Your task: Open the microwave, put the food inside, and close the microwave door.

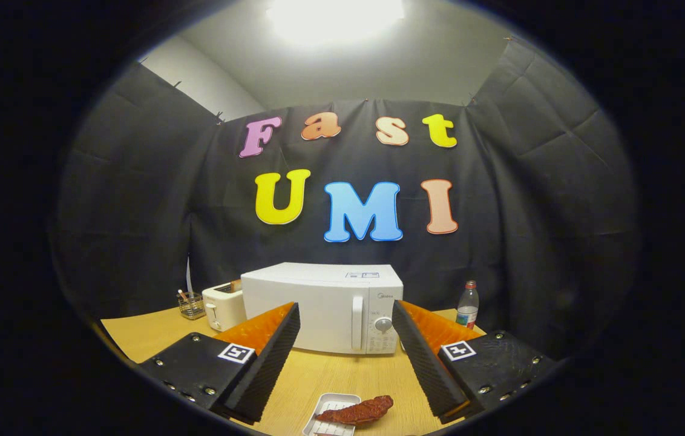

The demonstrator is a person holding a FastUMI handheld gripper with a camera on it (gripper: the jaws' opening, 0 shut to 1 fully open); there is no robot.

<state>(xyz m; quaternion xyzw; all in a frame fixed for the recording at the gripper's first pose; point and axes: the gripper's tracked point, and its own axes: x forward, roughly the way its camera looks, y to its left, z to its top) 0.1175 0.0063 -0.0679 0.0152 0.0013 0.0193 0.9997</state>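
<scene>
The wooden table point(155, 333) carries a white microwave point(312, 306) with its door shut, standing beyond the fingers and square to them, its upright door handle point(357, 323) a little right of the midline between the two tips. Left of it sit a toaster point(223, 306) and a small holder point(190, 304), to its right a bottle point(468, 304). The gripper point(346, 324) is spread wide and holds nothing, and the food point(357, 411), a reddish strip lying crosswise half on a small white tray point(325, 413), rests between the fingers close under them, so the handle ahead looks like the first reach
</scene>
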